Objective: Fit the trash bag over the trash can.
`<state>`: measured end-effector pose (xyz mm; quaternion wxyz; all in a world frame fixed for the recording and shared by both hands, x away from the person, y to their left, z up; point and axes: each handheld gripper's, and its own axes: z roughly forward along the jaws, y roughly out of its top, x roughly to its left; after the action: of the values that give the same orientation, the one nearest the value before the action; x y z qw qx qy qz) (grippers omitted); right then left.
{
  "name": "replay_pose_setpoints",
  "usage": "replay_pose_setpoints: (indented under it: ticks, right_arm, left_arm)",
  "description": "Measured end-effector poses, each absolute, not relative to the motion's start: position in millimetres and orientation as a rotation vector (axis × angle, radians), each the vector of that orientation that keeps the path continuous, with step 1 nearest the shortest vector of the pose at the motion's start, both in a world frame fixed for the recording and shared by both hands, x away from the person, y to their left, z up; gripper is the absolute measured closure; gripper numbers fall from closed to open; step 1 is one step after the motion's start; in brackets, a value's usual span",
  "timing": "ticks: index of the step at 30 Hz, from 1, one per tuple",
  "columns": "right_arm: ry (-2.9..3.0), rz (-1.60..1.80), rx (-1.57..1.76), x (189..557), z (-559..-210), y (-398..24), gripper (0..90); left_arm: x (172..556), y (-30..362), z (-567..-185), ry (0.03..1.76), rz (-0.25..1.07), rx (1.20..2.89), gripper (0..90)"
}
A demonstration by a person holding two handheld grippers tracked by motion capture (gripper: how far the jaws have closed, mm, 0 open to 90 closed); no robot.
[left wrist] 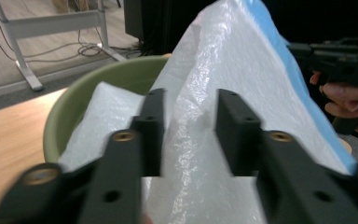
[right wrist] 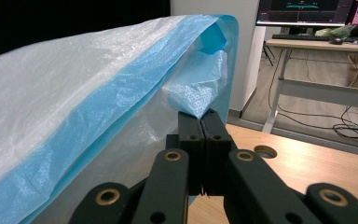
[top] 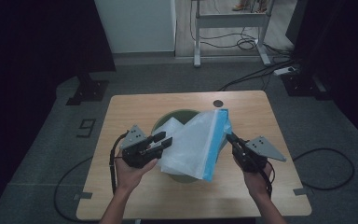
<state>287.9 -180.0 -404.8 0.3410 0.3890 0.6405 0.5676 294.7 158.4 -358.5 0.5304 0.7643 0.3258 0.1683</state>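
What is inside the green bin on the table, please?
A white plastic bag with a blue edge goes into the green bin; part of it lines the inside, the rest is lifted above. The bag covers the bin's bottom, so anything lying there cannot be seen.

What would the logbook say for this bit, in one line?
right claw: shut on bag's blue edge | left claw: open, astride bag | bag: draped over green bin | liner: not fitted

Overhead plus two claw-mounted close-ups, shared bag
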Motion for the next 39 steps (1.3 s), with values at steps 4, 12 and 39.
replay_pose_setpoints:
  ticks: [4,12,39]
  right_arm:
    - [1.666,1.48,1.009,287,-404,-180,87.0]
    - [1.671,1.479,1.013,286,-406,-186,81.7]
    - [1.757,1.57,0.947,262,-411,-161,55.9]
  left_arm:
    - [296,159,-365,0.792,0.39,1.834,82.4]
    - [294,168,-368,0.803,0.392,1.766,89.8]
    - [276,192,-380,0.824,0.34,1.629,89.8]
